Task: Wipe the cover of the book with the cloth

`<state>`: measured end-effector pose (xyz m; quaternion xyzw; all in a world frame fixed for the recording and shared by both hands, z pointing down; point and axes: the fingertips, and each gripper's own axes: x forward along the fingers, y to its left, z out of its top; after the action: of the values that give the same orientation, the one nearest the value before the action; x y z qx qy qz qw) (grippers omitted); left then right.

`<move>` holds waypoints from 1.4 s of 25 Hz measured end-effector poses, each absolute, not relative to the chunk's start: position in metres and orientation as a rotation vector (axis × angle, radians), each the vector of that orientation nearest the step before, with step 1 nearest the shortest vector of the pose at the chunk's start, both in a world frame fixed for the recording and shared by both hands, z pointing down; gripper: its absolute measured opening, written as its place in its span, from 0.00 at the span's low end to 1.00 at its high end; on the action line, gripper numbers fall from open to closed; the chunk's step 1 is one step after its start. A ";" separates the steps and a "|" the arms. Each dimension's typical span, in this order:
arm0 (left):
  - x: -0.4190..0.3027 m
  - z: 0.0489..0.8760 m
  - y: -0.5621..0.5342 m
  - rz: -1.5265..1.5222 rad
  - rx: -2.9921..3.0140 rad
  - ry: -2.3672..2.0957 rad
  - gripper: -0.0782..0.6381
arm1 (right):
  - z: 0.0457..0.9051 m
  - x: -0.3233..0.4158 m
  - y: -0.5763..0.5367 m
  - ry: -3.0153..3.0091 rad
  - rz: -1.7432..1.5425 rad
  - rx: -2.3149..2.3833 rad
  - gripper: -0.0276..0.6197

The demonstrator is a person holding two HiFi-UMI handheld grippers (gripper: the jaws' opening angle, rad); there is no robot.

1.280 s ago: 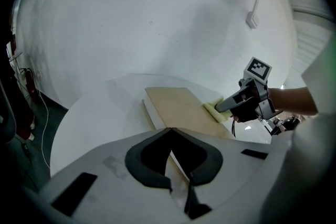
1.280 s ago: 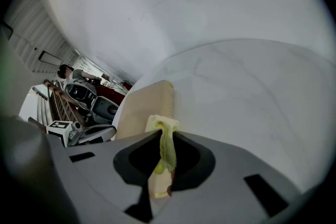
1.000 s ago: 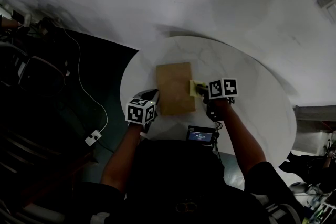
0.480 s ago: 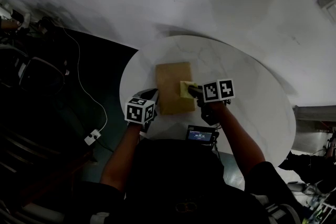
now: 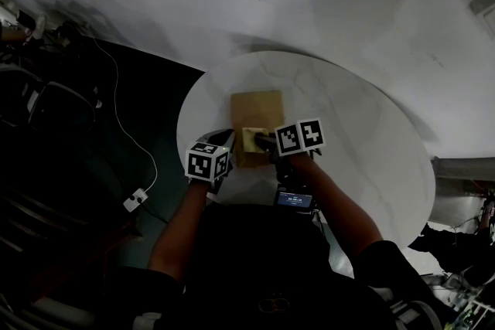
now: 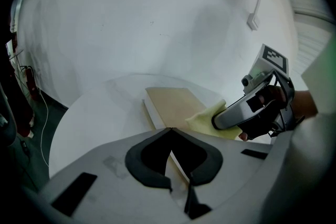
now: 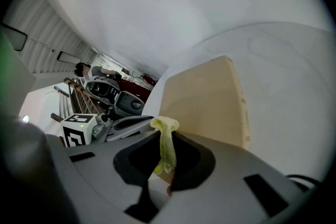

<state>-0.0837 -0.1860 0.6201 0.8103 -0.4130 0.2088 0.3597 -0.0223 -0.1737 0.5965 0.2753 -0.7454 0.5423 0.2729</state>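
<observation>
A tan book (image 5: 257, 106) lies on the round white table (image 5: 363, 158). My right gripper (image 5: 261, 141) is shut on a yellow cloth (image 5: 250, 137), which is pressed on the near part of the cover. In the right gripper view the cloth (image 7: 167, 147) hangs pinched between the jaws, with the book (image 7: 205, 102) just ahead. My left gripper (image 5: 222, 141) sits at the book's near left edge, jaws shut. In the left gripper view its tips (image 6: 169, 129) meet over the book's edge (image 6: 157, 115), beside the cloth (image 6: 207, 120) and the right gripper (image 6: 247, 113).
A small device with a lit screen (image 5: 294, 201) sits at the table's near edge, close under my right arm. A white cable and adapter (image 5: 138, 202) lie on the dark floor to the left, beside dark chairs (image 5: 46, 112).
My right gripper has dragged the cloth leftward and nearer across the cover, from the book's right edge toward its near left part. The left gripper has stayed put.
</observation>
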 end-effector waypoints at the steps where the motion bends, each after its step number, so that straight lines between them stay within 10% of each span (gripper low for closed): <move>1: -0.083 0.620 -0.186 0.538 2.089 -1.065 0.11 | 0.597 -0.026 -0.173 -2.003 1.467 0.735 0.18; 35: -0.085 0.620 -0.185 0.532 2.085 -1.071 0.11 | 0.614 -0.005 -0.173 -1.950 1.373 0.832 0.18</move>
<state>-0.0845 -0.1853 0.6202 0.8091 -0.4157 0.2063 0.3605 -0.0054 -0.1730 0.6138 0.3138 -0.7359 0.5179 0.3030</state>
